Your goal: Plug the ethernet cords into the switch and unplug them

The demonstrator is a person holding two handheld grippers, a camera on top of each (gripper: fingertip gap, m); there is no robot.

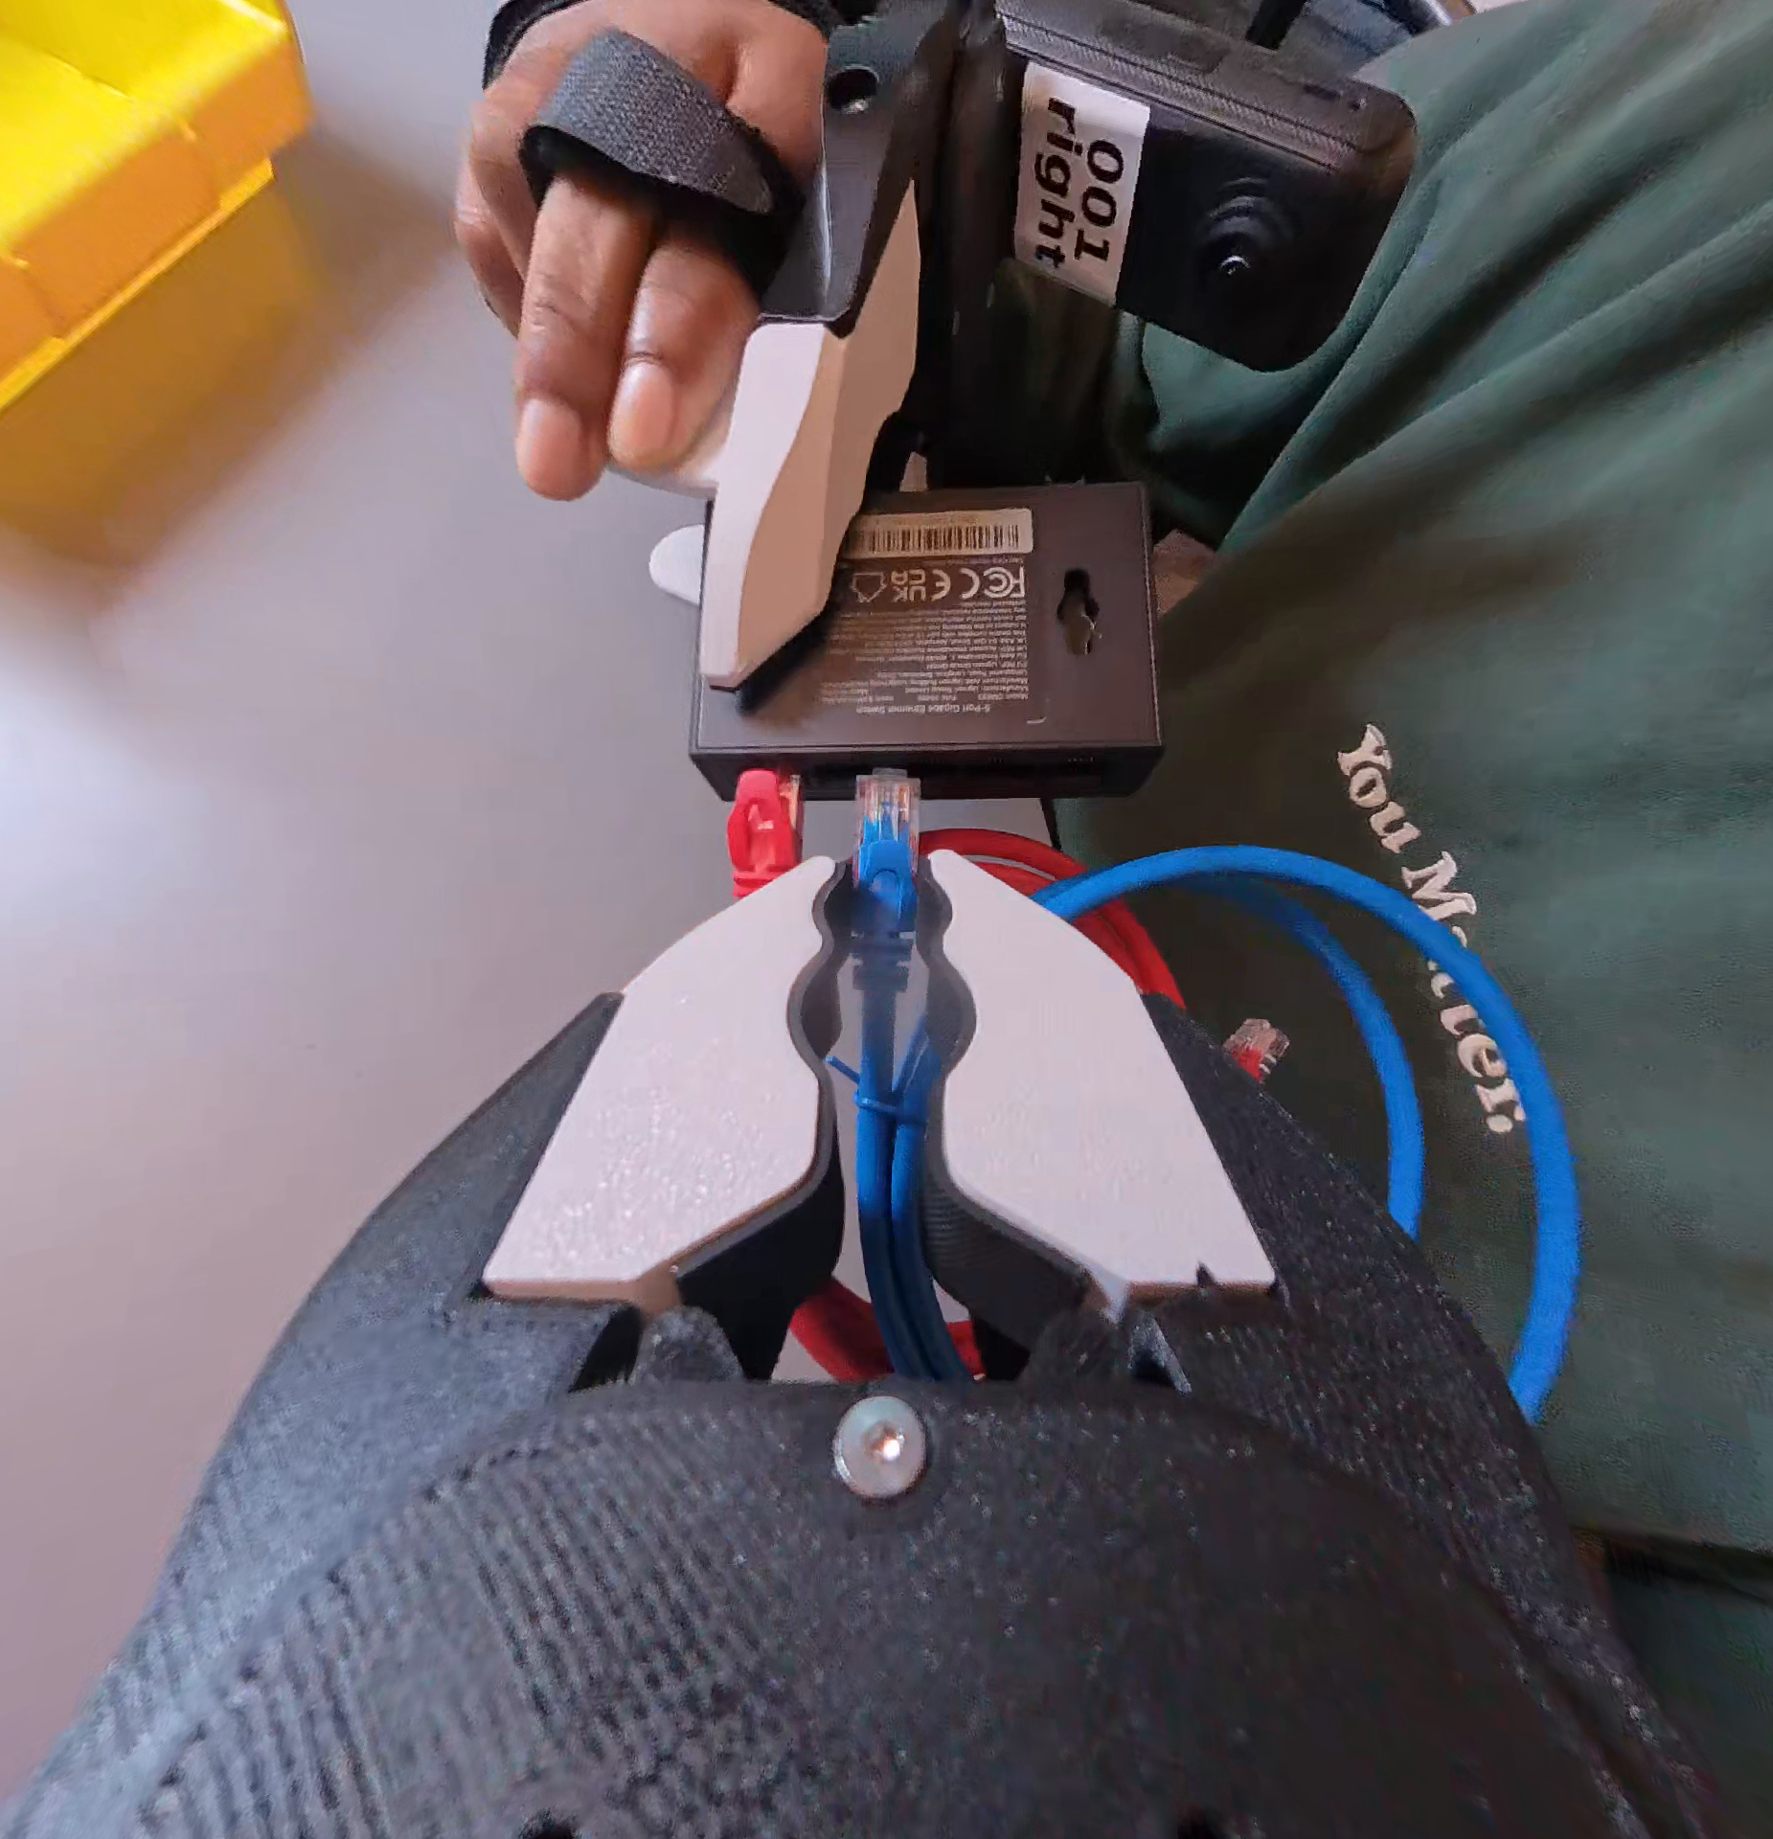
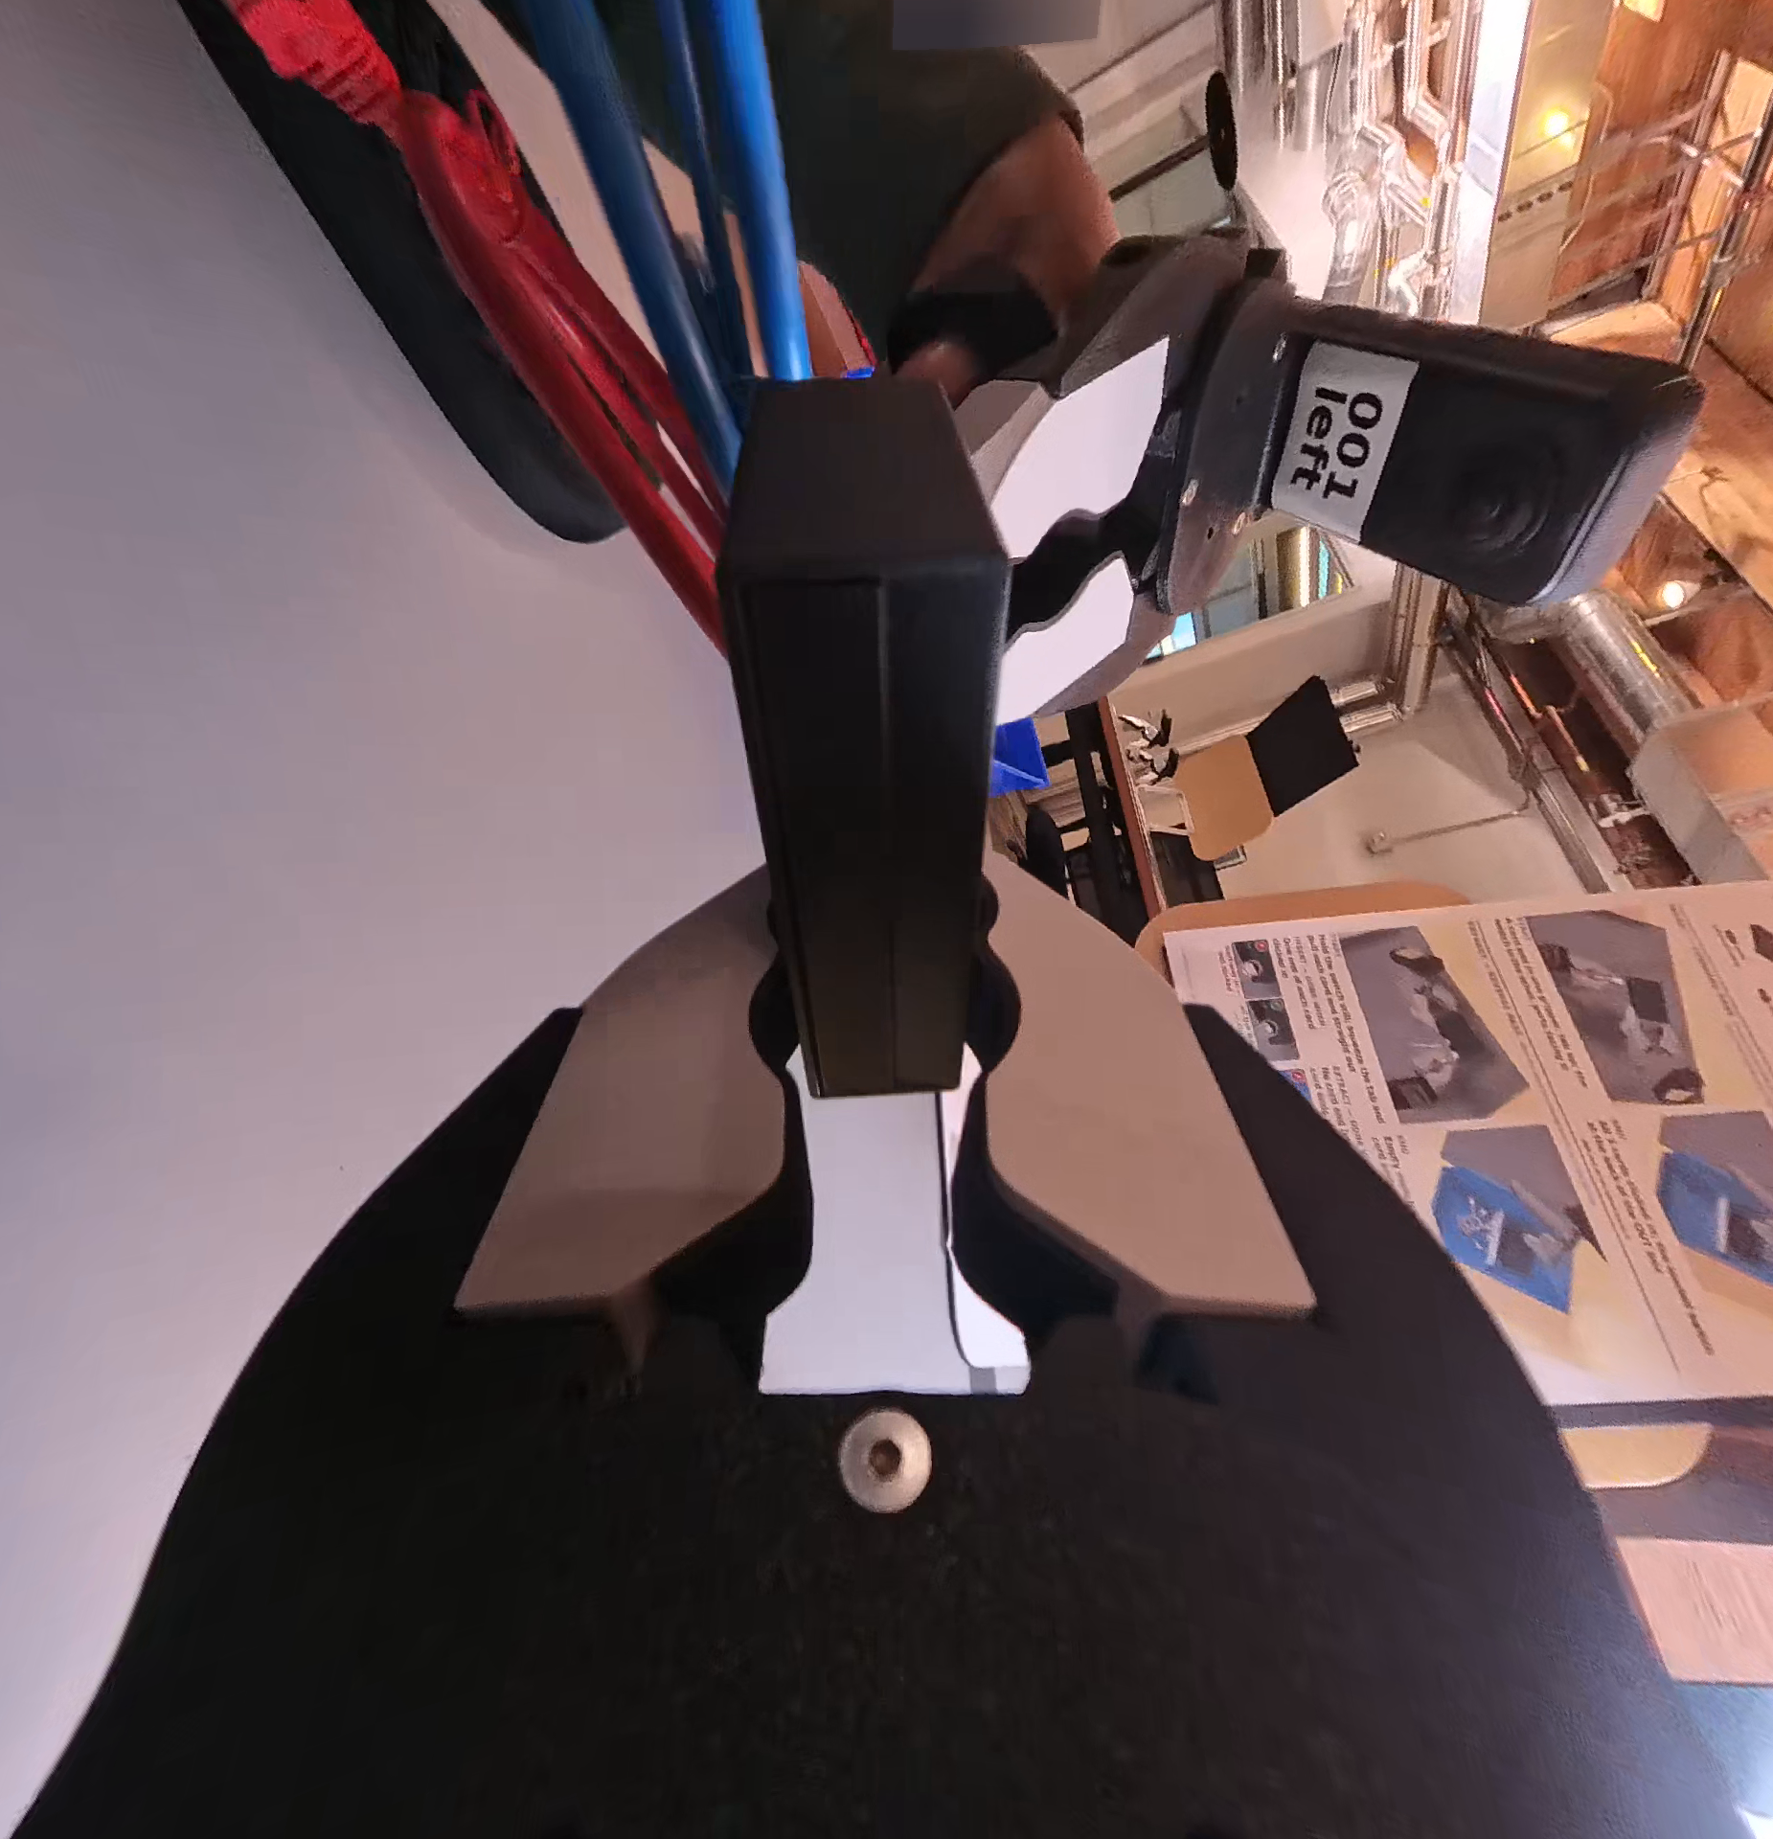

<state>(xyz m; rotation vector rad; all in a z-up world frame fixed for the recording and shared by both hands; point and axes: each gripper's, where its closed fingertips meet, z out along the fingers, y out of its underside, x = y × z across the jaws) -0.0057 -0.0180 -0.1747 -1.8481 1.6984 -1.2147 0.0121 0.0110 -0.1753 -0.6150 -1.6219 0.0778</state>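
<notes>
My left gripper (image 1: 882,881) is shut on the blue ethernet cord (image 1: 882,925) just behind its plug. The clear plug tip (image 1: 887,796) sits at the port row of the black switch (image 1: 922,637); most of the plug is still outside. A red cord's plug (image 1: 763,826) sits in the port to its left. My right gripper (image 2: 877,925) is shut on the switch (image 2: 862,746) and holds it off the table, label side showing in the left wrist view. One right finger (image 1: 783,557) lies across that label. The port face is hidden in the right wrist view.
Loops of red cord (image 1: 1091,896) and blue cord (image 1: 1459,995) hang beside a person's green sweatshirt (image 1: 1559,597). A loose red plug (image 1: 1255,1045) shows near them. A yellow bin (image 1: 96,199) stands on the grey table (image 1: 265,796). A printed instruction sheet (image 2: 1459,1095) lies to the right. The grippers are tip to tip, or close to it.
</notes>
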